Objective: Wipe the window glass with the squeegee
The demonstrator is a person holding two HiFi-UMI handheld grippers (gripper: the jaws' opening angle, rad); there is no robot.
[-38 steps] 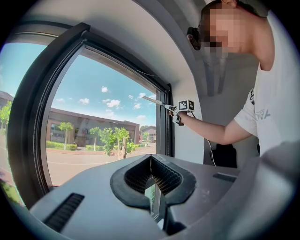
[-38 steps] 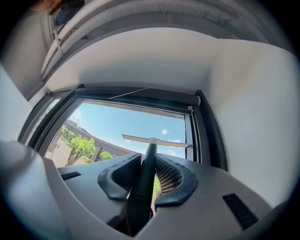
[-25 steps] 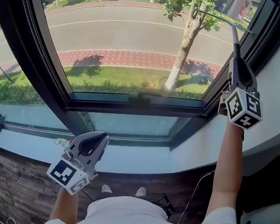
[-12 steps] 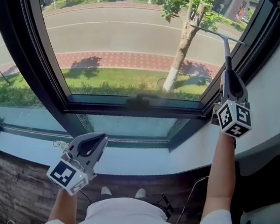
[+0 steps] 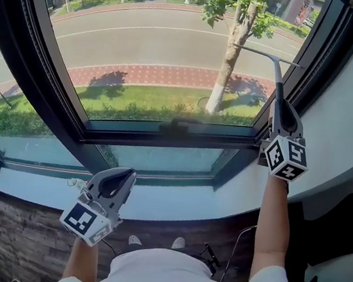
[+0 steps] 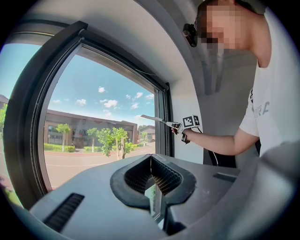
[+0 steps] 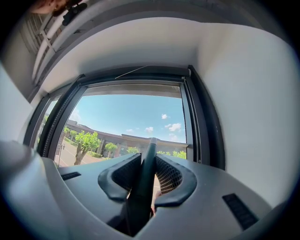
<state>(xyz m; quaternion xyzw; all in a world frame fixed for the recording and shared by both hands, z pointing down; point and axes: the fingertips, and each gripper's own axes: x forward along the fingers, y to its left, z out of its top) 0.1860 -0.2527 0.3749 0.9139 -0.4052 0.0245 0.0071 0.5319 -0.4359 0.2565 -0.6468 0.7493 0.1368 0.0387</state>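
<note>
Fingers of the right gripper (image 5: 276,111) clamp the squeegee (image 5: 276,73), now lower down the window glass (image 5: 157,44): stroke advancing. The left gripper (image 5: 120,176) has its fingers together, empty.

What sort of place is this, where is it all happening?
Probably a room indoors at a large dark-framed window with a white sill, facing a road, lawn and tree. A squeegee is held up to it.

Squeegee (image 5: 272,57) sits between the jaws of the right gripper (image 5: 277,109), with its blade at the right part of the window glass (image 5: 156,50), near the right frame upright (image 5: 314,52). Left gripper (image 5: 116,184) is at lower left, over the sill (image 5: 175,198) below the window, well apart from the squeegee.
</note>
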